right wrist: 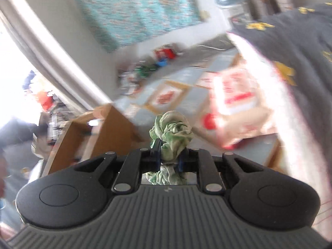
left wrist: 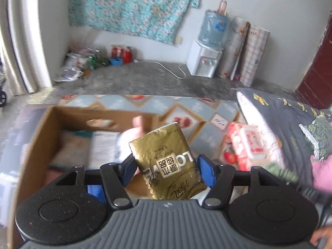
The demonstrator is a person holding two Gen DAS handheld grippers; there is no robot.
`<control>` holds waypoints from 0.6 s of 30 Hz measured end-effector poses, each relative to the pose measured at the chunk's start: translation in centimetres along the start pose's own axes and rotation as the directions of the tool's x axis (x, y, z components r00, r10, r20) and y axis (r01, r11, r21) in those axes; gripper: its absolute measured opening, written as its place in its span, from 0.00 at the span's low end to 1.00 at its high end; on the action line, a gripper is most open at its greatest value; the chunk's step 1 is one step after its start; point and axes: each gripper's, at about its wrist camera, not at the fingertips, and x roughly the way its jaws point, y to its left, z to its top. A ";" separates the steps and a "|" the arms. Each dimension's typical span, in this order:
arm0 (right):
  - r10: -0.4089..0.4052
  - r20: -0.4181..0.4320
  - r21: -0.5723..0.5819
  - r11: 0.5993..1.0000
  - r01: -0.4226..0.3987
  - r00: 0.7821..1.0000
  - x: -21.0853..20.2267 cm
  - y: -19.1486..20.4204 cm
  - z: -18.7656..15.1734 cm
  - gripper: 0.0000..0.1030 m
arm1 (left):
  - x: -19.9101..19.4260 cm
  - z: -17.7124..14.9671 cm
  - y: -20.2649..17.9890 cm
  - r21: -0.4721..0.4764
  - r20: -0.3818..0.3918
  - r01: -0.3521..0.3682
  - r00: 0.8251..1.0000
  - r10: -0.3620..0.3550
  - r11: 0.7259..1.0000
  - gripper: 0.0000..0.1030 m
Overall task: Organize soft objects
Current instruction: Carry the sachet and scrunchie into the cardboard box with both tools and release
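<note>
In the left wrist view my left gripper (left wrist: 167, 164) is shut on a gold tissue pack (left wrist: 164, 143), which stands upright between the blue pads. Just behind it and to the left lies an open cardboard box (left wrist: 41, 132) with white and pale soft items inside. A red-and-white tissue package (left wrist: 247, 143) lies to the right on the patterned mat (left wrist: 166, 105). In the blurred right wrist view my right gripper (right wrist: 169, 153) is shut on a crumpled green cloth (right wrist: 172, 128). The box (right wrist: 108, 128) is to its left and the package (right wrist: 234, 103) ahead to the right.
A dark quilt (left wrist: 290, 124) with yellow figures is heaped at the right. Across the concrete floor stand a water dispenser (left wrist: 204, 62), rolled mats (left wrist: 247, 49), a dark red door (left wrist: 319, 68) and bottles and bags (left wrist: 93, 62) by the wall. A hand (left wrist: 323, 234) shows at the lower right.
</note>
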 end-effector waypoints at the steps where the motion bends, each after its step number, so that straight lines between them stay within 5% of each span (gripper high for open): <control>1: 0.032 -0.005 -0.015 0.999 -0.032 0.999 -0.3 1.3 0.0 0.13 | -0.9 -1.0 1.0 0.005 0.000 -0.008 1.000 0.008 1.000 0.63; 10: 0.269 -0.158 -0.105 0.952 -0.287 0.950 1.4 13.5 -2.3 0.13 | -0.4 -9.4 7.8 0.018 -0.134 -0.077 0.988 0.078 0.997 0.63; 18: 0.288 -0.348 -0.136 0.926 -0.352 0.892 6.3 22.1 -6.1 0.14 | 2.8 -13.3 11.2 0.031 -0.224 -0.114 0.967 0.118 0.993 0.63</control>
